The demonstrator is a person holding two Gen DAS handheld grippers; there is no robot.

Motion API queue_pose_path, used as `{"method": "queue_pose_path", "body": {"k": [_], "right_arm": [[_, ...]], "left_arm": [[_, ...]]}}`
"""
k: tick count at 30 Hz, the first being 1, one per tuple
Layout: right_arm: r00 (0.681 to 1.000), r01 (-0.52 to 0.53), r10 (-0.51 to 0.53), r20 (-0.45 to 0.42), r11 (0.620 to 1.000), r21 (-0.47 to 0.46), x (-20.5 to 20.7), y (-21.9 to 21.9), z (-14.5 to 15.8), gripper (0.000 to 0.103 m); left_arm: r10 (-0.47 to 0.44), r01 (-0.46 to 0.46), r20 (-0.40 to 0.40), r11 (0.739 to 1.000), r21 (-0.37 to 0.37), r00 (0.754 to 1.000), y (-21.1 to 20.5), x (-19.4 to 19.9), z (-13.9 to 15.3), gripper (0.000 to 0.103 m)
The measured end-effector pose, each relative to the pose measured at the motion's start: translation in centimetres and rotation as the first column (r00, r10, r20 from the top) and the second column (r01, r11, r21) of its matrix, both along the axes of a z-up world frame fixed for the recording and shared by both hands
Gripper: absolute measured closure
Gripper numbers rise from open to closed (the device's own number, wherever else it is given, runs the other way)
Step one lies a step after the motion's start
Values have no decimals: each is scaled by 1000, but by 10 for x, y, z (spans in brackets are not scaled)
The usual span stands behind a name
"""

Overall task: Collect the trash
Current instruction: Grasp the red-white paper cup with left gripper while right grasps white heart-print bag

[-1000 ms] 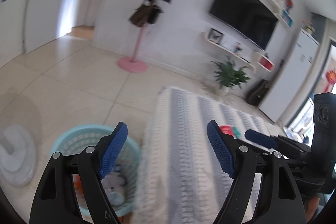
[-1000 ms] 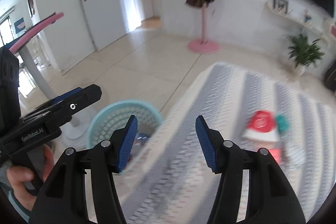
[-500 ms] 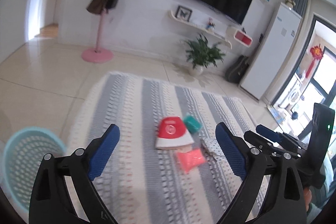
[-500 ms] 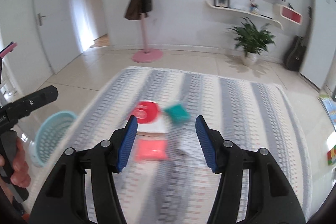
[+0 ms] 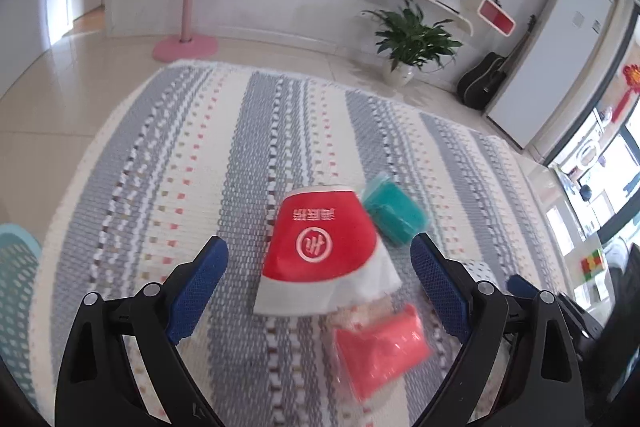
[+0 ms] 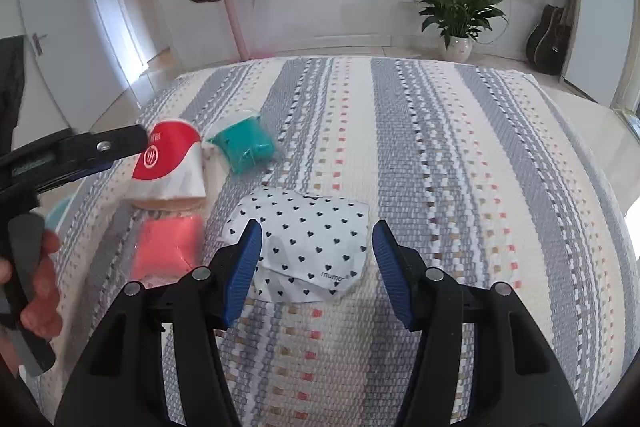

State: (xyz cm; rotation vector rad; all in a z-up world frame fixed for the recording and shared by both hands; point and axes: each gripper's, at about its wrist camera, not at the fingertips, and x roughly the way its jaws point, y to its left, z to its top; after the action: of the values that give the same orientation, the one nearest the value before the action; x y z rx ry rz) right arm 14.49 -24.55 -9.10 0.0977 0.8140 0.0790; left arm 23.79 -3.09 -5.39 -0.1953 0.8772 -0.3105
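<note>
A red-and-white paper wrapper (image 5: 320, 251) lies on the striped rug (image 5: 200, 163), with a teal packet (image 5: 394, 213) beside it and a coral-pink packet (image 5: 380, 351) in front. My left gripper (image 5: 318, 283) is open and empty, just above the red wrapper. In the right wrist view a white wrapper with black hearts (image 6: 308, 247) lies between the open, empty jaws of my right gripper (image 6: 316, 263). The red wrapper (image 6: 170, 163), teal packet (image 6: 244, 145) and pink packet (image 6: 168, 247) lie to its left, by the left gripper's arm.
A light blue laundry-style basket (image 5: 16, 291) stands off the rug's left edge. A pink coat stand (image 5: 186, 43), a potted plant (image 5: 408, 43) and a guitar (image 5: 484, 79) stand along the far wall. Tile floor surrounds the rug.
Both grippers swung right from the basket and moved down toward the trash on the rug. The left now hovers by the red wrapper, the right around the heart-print wrapper. Both stayed open.
</note>
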Motion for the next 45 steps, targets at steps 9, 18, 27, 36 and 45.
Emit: {"method": "queue_pose_path", "body": {"k": [9, 18, 27, 36, 45], "right_arm": [[999, 23, -23, -36, 1000, -9, 5, 0, -7, 42], [999, 7, -8, -39, 1000, -8, 5, 4, -7, 39], [999, -2, 2, -32, 1000, -17, 4, 6, -5, 39], [997, 14, -18, -70, 998, -54, 18, 22, -6, 33], [990, 7, -20, -142, 996, -92, 32, 27, -20, 33]], "left_arm": [[21, -20, -53, 1000, 23, 998, -8, 16, -25, 21], [-35, 35, -35, 999, 16, 999, -27, 11, -19, 65], [-31, 33, 55, 999, -22, 998, 2, -32, 10, 75], [11, -6, 90, 998, -56, 996, 76, -111, 27, 75], [14, -5, 101, 996, -92, 995, 99, -131, 27, 74]]}}
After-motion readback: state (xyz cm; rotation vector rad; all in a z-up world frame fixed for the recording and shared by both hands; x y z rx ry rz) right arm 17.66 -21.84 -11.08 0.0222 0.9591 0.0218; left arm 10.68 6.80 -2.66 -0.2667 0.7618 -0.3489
